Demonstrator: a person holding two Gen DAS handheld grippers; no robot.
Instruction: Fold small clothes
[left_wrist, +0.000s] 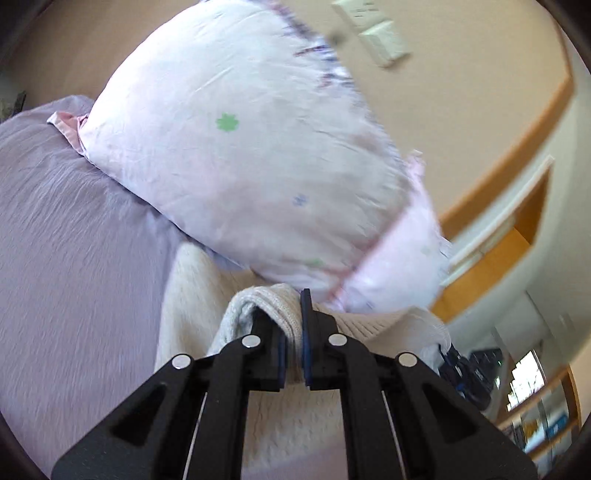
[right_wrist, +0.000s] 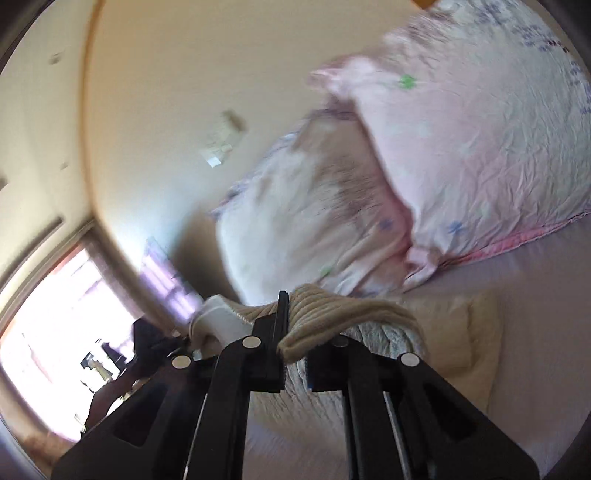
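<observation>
Bed: the lilac sheet (left_wrist: 74, 258) lies under everything, and part of the cream garment rests on it below your grippers; if you lower without spreading, you trap a crease in the fold
Pillows: the large pink-white pillow (left_wrist: 240, 147) sits just beyond the left gripper, and a second pillow (right_wrist: 306, 221) lies under the first in the right view; carry the cloth forward and you risk dragging its edge onto them, so the fold lands crooked
Garment: the cream knit garment (left_wrist: 258, 424) is lifted by its top edge, a bunched hem in each gripper, the rest hanging down toward the sheet; pull your hands well apart and the knit stretches or slips
Left gripper: your left gripper (left_wrist: 293, 339) is clamped on a rolled hem of the knit (left_wrist: 273, 314); the roll is thick, so it may work out of the pads if you swing fast
Right gripper: your right gripper (right_wrist: 295, 343) is closed on the ribbed edge (right_wrist: 332, 317), which drapes over the right finger; that loose lip may snag when you let go
Blur: both views smear, so you cannot judge whether the two edges are level
</observation>
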